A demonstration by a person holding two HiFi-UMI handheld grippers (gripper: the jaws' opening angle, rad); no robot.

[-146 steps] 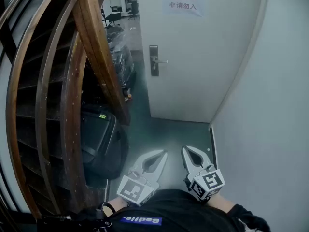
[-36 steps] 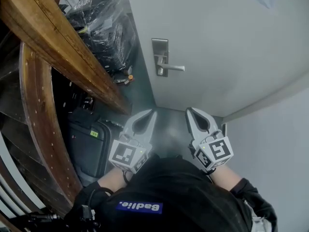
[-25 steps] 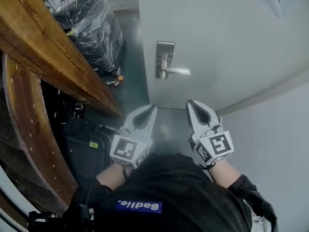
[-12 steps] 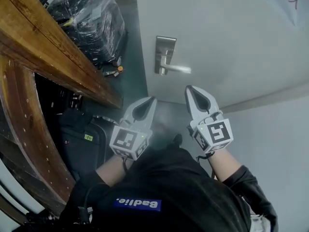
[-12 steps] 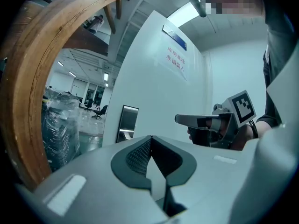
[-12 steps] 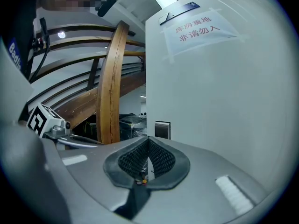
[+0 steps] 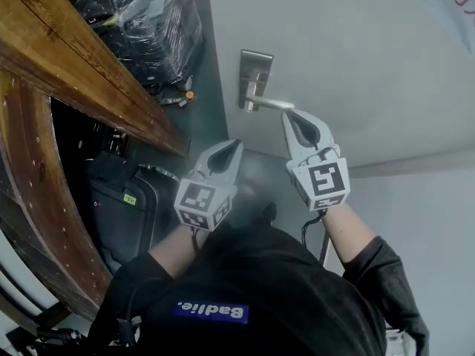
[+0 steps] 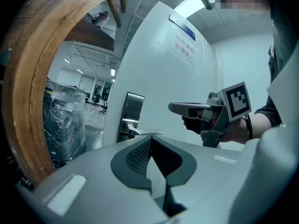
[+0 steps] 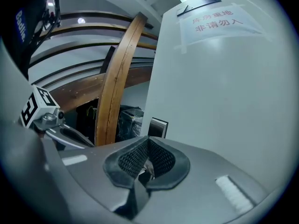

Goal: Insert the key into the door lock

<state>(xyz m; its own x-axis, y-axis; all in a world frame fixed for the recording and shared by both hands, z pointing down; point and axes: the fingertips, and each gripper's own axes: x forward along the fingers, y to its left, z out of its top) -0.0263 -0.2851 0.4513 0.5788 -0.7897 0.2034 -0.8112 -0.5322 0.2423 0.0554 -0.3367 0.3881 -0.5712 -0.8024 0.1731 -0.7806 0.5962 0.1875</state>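
The grey door (image 7: 334, 58) carries a steel lock plate (image 7: 254, 76) with a lever handle (image 7: 271, 104). My right gripper (image 7: 286, 115) is shut, its tip just below the lever's free end. In the right gripper view a small shiny metal piece, apparently the key (image 9: 147, 170), sits pinched between the right gripper's (image 9: 148, 140) mesh pads, and the lock plate (image 9: 158, 127) shows beyond. My left gripper (image 7: 237, 145) is shut and empty, lower and left of the handle. The left gripper view has its tip (image 8: 150, 138) under the lever (image 8: 140, 132), with the right gripper (image 8: 174, 108) alongside.
A curved wooden stair beam (image 7: 82, 65) runs along the left. Black plastic-wrapped goods (image 7: 141, 13) and a black case (image 7: 122, 206) lie beyond and under it. A grey wall (image 7: 415, 221) closes in on the right. A paper sign (image 9: 215, 20) hangs high on the door.
Both grippers have moved up toward the door. The right tip went from well below the handle to just under the lever; the left followed below it. Both stay shut.
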